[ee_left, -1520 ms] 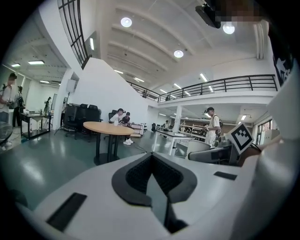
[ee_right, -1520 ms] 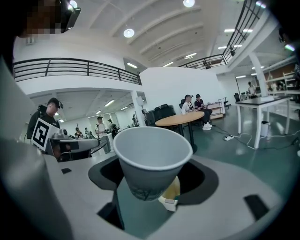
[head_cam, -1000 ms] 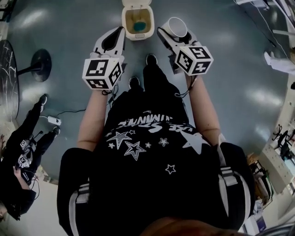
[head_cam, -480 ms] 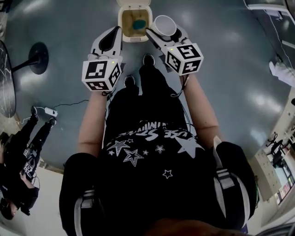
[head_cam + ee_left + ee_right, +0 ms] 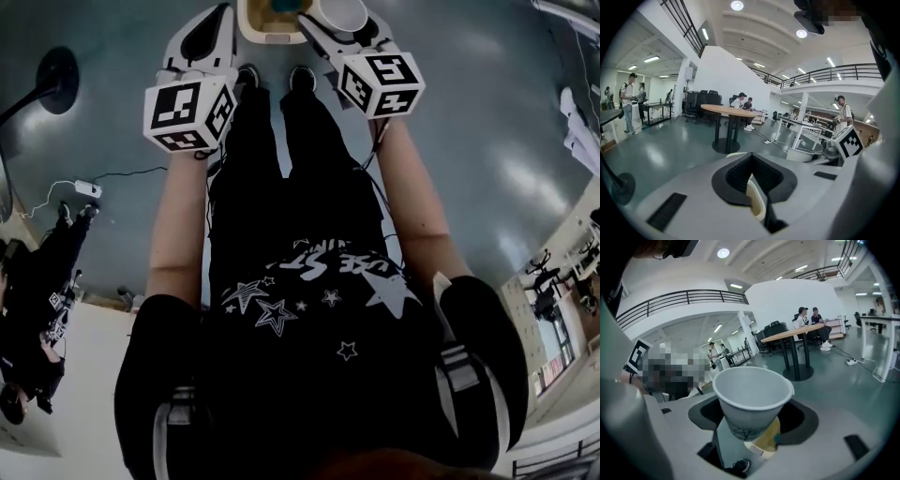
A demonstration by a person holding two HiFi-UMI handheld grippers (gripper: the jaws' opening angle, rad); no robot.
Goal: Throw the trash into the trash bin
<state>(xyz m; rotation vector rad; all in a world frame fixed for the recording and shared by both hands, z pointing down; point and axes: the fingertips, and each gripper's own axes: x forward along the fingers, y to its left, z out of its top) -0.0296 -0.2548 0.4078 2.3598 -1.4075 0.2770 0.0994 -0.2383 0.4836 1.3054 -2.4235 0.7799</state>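
Note:
A cream trash bin [image 5: 272, 21] stands open on the grey floor at the top edge of the head view, with something blue inside. My right gripper [image 5: 323, 17] is shut on a white paper cup [image 5: 343, 11], held upright just right of the bin's rim. In the right gripper view the cup [image 5: 749, 389] fills the jaws of that gripper [image 5: 754, 420], and the bin [image 5: 768, 442] shows beneath it. My left gripper [image 5: 223, 11] sits at the bin's left side, shut with nothing in it. Its view shows the gripper's [image 5: 751, 155] black pads with the bin's rim [image 5: 757, 204] below them.
The person's black shoes [image 5: 302, 77] stand just before the bin. A black round table base [image 5: 56, 80] and a white power strip [image 5: 86, 188] with a cable lie to the left. Another person [image 5: 37, 309] stands at the far left. A round wooden table [image 5: 729, 111] stands beyond.
Both grippers have moved forward and down toward the bin, the right one carrying the cup. The bin has slid to the top edge of the head view.

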